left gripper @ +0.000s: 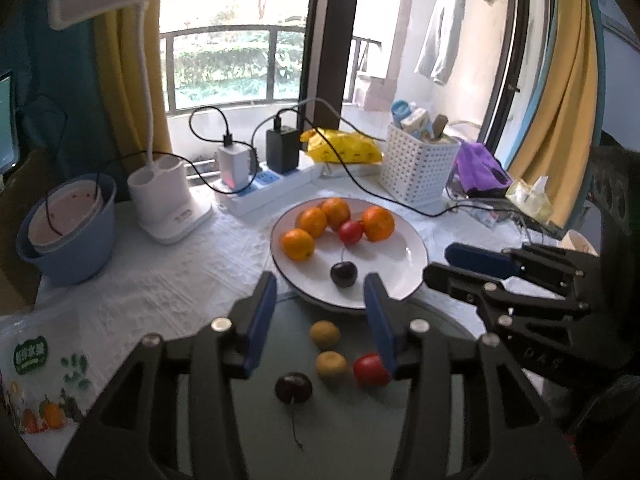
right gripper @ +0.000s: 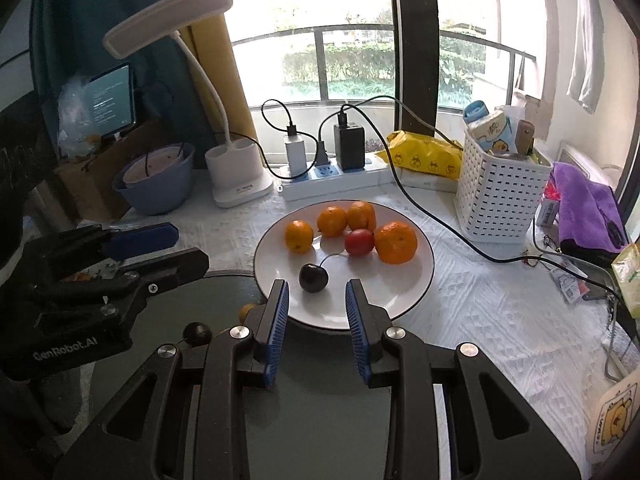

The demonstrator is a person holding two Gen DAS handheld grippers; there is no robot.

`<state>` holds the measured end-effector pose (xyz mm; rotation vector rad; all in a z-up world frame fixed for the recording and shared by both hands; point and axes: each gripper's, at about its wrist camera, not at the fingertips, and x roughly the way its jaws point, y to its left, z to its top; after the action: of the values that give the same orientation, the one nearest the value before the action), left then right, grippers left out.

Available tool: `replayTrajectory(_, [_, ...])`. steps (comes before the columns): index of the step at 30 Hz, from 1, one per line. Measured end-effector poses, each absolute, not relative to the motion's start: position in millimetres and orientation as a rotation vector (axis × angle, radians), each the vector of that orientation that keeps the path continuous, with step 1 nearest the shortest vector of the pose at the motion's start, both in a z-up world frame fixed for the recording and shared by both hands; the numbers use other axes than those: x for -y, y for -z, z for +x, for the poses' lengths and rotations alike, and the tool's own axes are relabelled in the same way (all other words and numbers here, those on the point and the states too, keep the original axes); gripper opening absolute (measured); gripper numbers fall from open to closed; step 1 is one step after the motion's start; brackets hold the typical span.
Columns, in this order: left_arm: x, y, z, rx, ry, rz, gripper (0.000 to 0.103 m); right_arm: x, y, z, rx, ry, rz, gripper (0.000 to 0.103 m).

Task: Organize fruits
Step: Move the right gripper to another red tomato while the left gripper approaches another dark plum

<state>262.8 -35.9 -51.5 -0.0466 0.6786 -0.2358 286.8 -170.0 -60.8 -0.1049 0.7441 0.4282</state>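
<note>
Left wrist view: left gripper (left gripper: 320,300) released, jaws apart, nothing between them. Lower centre, on the dark plate (left gripper: 348,412): two kiwis (left gripper: 325,334), a tomato (left gripper: 371,369), a cherry (left gripper: 293,387). Small, light and round, likely to roll; take across the body, not by the stem.

Right wrist view: right gripper (right gripper: 317,300) at its narrowest, empty. Mid-frame, white plate (right gripper: 416,284) holds four oranges (right gripper: 395,242), a tomato and a cherry. Oranges are firmer; grip them at the widest part.
</note>
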Motion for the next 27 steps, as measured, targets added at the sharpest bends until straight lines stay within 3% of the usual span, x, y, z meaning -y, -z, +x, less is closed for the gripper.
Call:
replayTrajectory(14, [19,43,221,-0.643,0.201,-0.064,0.047,158,49,254,-0.711,-0.449,-0.123,0.031])
replayTrajectory(27, [2,68,196,-0.688,0.145,-0.095,0.047,152,61,236,-0.743,-0.471,-0.125,0.031])
